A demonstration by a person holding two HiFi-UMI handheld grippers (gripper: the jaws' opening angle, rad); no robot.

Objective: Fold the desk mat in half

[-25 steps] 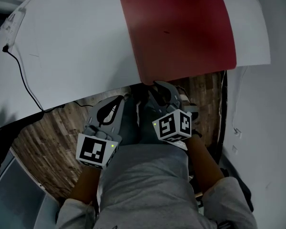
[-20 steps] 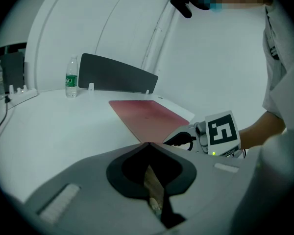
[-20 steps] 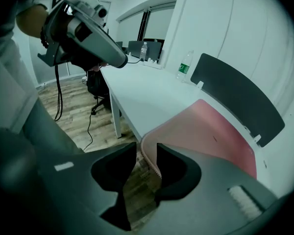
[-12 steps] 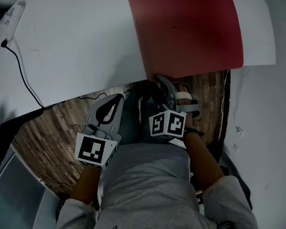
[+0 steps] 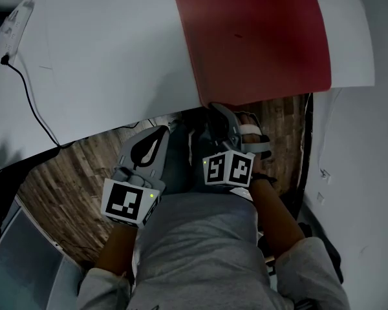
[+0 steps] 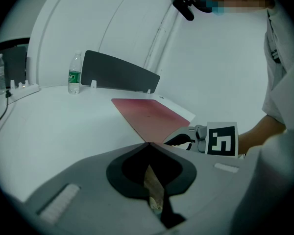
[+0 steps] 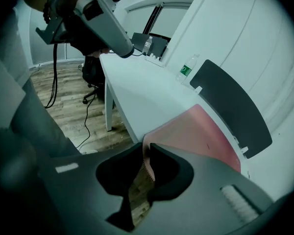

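Lying flat, unfolded; red desk mat (image 5: 252, 37)

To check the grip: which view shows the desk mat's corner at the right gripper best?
The right gripper view: a corner of the desk mat sits between the closing jaws of the right gripper. In the head view the gripper partly hides that corner; the left gripper view shows it small, from the side.

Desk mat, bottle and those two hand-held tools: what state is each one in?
Red rectangular desk mat: flat, unfolded, near corner at the white table's edge.
Right gripper: fingers closing on that corner.
Left gripper: fingers together, empty.
Clear plastic water bottle: upright.
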